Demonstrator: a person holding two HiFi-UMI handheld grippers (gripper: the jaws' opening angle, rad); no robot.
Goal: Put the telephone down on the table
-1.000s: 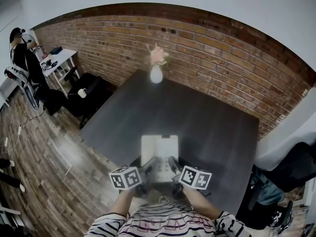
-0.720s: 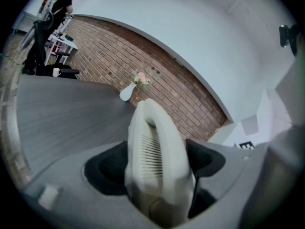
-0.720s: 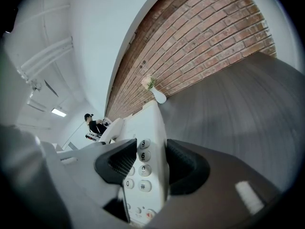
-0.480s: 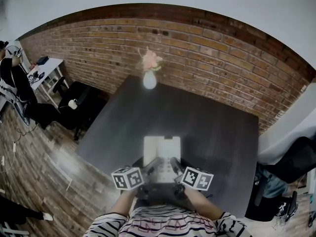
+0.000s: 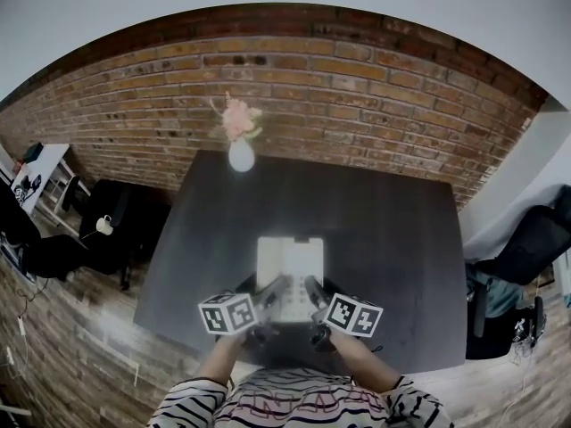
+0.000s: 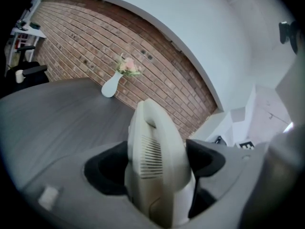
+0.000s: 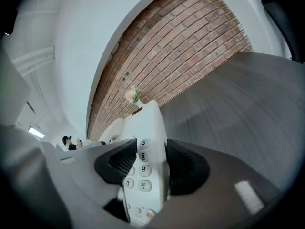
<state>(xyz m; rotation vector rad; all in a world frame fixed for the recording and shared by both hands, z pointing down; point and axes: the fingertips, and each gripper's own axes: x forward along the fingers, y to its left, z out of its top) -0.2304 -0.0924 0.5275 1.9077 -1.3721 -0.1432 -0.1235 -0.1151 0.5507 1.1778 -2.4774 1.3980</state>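
A white desk telephone (image 5: 290,261) hangs over the near half of the dark table (image 5: 393,230), held from both sides. My left gripper (image 5: 271,292) is shut on its left side, where the handset (image 6: 155,151) fills the space between the black pads. My right gripper (image 5: 313,292) is shut on the right side. In the right gripper view the keypad (image 7: 142,168) sits between the pads. Whether the telephone's underside touches the table is hidden.
A white vase (image 5: 241,156) with pink flowers stands at the table's far left edge, against the brick wall (image 5: 357,87). A black chair (image 5: 125,230) with a white mug (image 5: 104,225) is left of the table, another dark chair (image 5: 526,243) at the right.
The head view has swung, so the table now lies square in front instead of at an angle. Both grippers have carried the telephone sideways to over the table's near middle, still shut on it.
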